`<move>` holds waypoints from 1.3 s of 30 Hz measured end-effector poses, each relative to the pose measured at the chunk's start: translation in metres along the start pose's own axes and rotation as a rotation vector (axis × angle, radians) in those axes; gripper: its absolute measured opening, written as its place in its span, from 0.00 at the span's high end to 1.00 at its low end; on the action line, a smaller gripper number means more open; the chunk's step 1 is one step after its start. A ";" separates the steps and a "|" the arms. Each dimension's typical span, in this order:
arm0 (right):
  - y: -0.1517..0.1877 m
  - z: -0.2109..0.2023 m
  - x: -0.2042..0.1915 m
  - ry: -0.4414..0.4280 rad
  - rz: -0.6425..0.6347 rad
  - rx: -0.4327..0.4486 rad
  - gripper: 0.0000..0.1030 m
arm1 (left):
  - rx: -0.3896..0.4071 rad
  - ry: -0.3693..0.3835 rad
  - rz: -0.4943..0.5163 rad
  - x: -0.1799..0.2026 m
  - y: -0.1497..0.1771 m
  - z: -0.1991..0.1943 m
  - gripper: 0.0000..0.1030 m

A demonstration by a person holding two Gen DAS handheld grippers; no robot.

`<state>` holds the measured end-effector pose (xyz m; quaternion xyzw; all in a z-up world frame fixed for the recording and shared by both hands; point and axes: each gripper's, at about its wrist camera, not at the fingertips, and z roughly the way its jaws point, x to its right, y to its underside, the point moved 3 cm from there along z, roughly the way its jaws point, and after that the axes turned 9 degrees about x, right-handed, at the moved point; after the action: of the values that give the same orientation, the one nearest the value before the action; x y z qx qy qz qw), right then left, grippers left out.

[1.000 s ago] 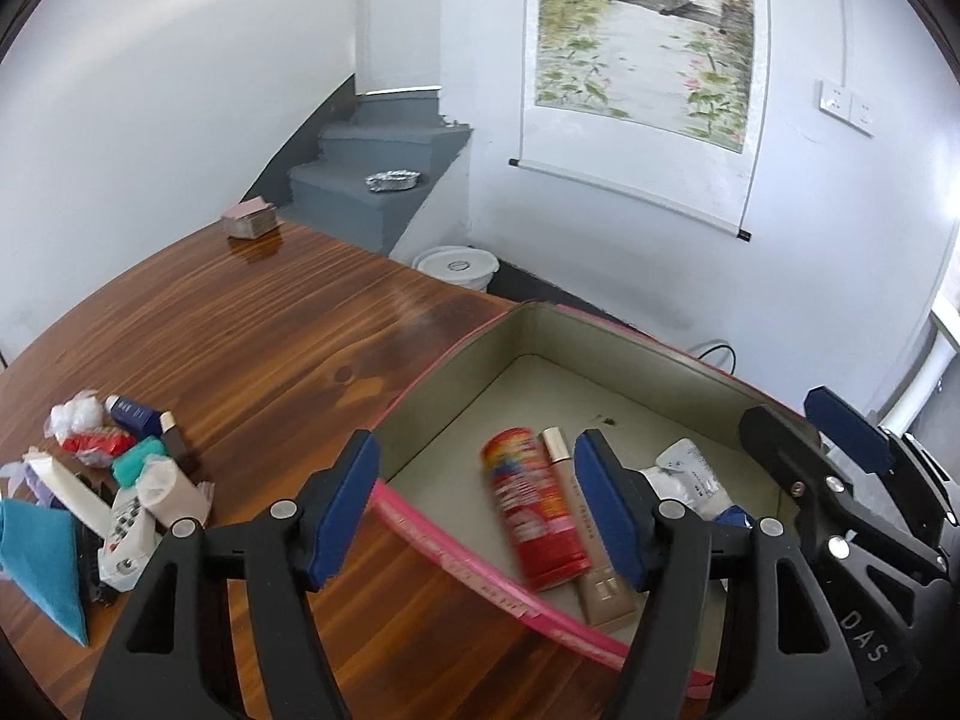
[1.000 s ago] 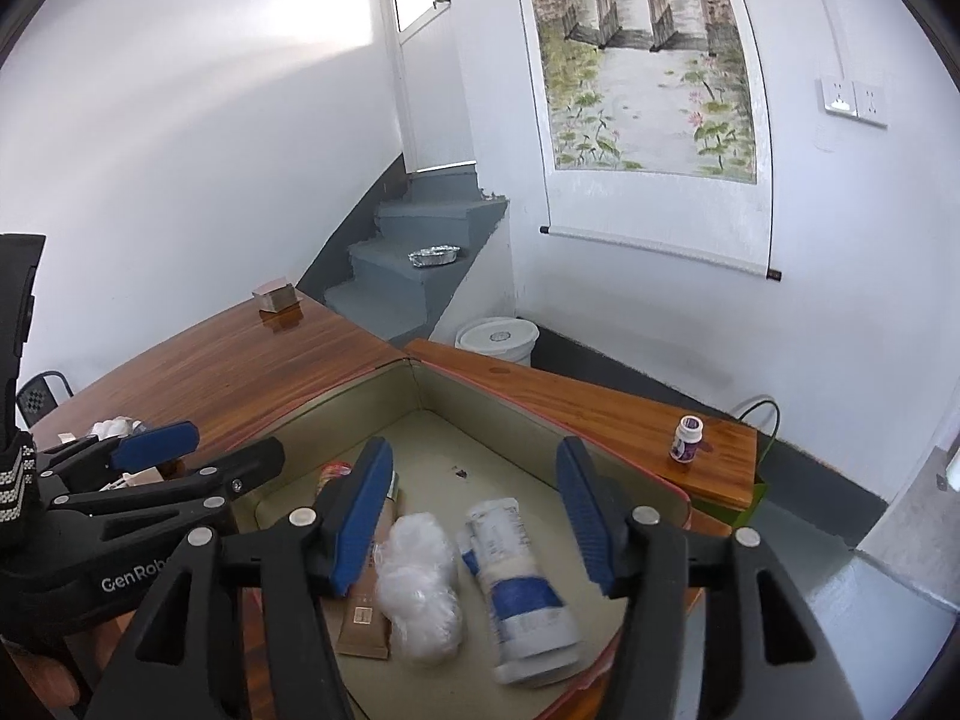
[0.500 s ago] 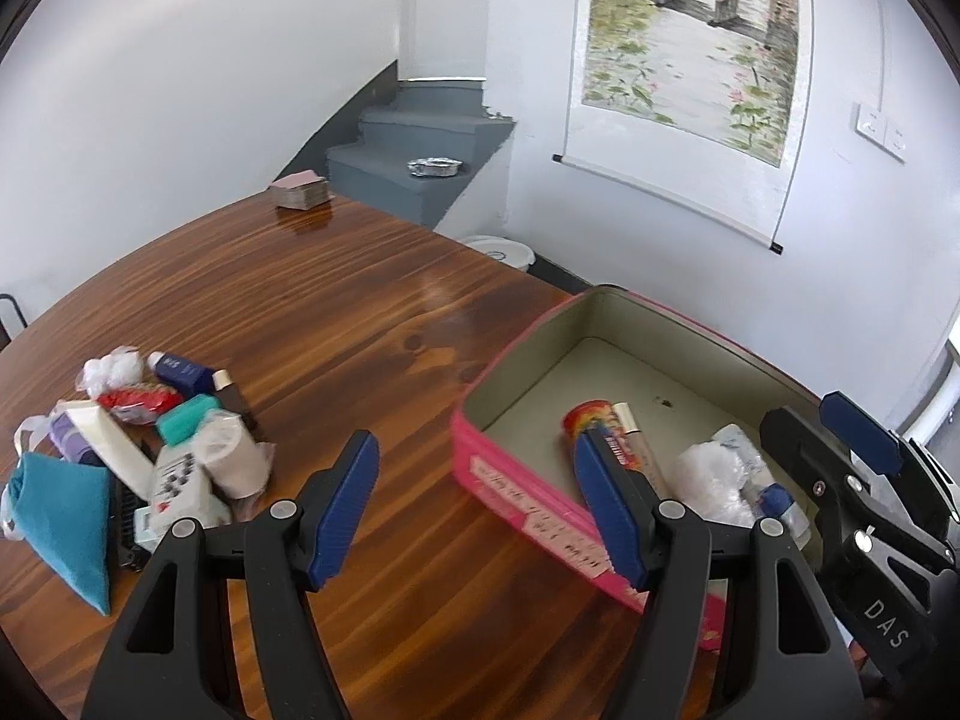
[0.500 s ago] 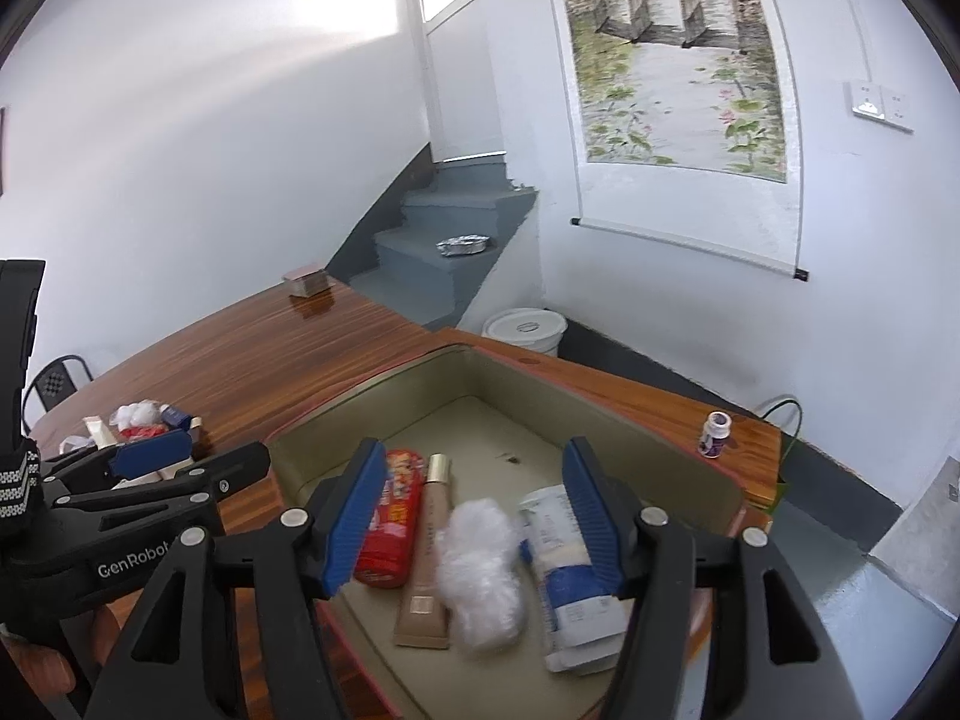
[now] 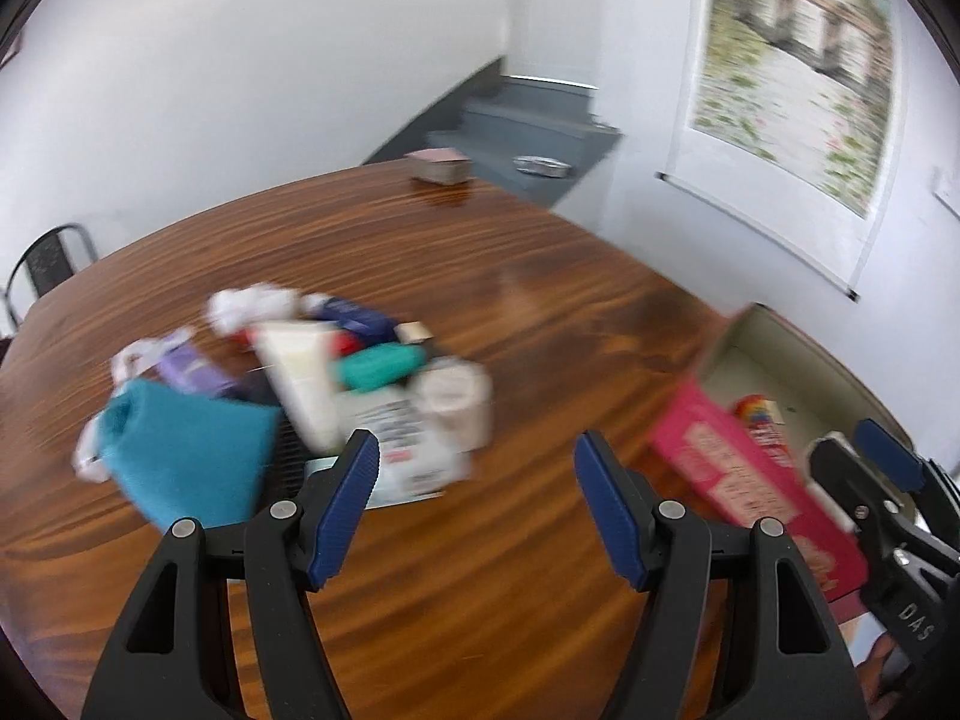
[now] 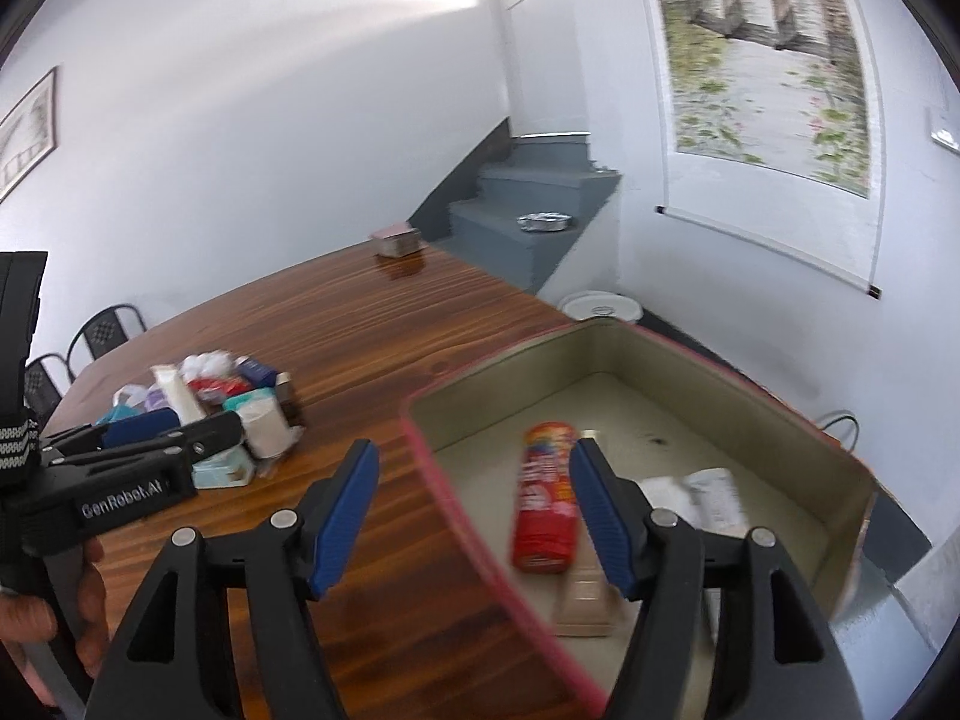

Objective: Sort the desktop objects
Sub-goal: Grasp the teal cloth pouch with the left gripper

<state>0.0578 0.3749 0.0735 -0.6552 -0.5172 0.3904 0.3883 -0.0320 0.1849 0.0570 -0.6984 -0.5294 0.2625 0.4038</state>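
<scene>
With the pink box (image 6: 672, 396) part-filled, both empty grippers turn toward the pile (image 5: 312, 384) at left: left gripper (image 5: 474, 504) wide-jawed, right gripper (image 6: 474, 510) jaws just widened, next choosing one item.

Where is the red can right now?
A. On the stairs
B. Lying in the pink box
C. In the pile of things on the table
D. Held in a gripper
B: the red can lies flat on the floor of the pink box, and neither gripper touches it.
</scene>
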 end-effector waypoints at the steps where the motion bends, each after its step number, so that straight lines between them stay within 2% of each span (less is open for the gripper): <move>1: 0.001 0.001 -0.006 -0.016 -0.005 -0.004 0.28 | -0.002 -0.023 -0.017 -0.013 0.002 -0.001 0.31; 5: 0.004 0.007 -0.026 -0.058 -0.025 -0.016 0.24 | -0.012 -0.101 -0.102 -0.062 0.011 -0.008 0.31; 13: 0.011 0.017 -0.057 -0.114 -0.063 -0.049 0.23 | -0.020 -0.184 -0.283 -0.135 0.029 -0.015 0.31; 21: 0.019 0.023 -0.071 -0.144 -0.084 -0.076 0.23 | -0.047 -0.136 -0.478 -0.169 0.042 -0.003 0.31; 26: 0.021 0.025 -0.074 -0.154 -0.088 -0.082 0.23 | -0.066 -0.068 -0.622 -0.182 0.051 0.014 0.31; 30: 0.021 0.027 -0.074 -0.157 -0.086 -0.084 0.23 | -0.049 -0.017 -0.740 -0.193 0.053 0.023 0.31; 39: 0.023 0.034 -0.075 -0.165 -0.088 -0.100 0.23 | -0.053 -0.024 -0.758 -0.192 0.049 0.041 0.30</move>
<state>0.0237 0.3011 0.0472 -0.6161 -0.5944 0.3993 0.3282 -0.0967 0.0086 -0.0179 -0.4600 -0.7616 0.0888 0.4477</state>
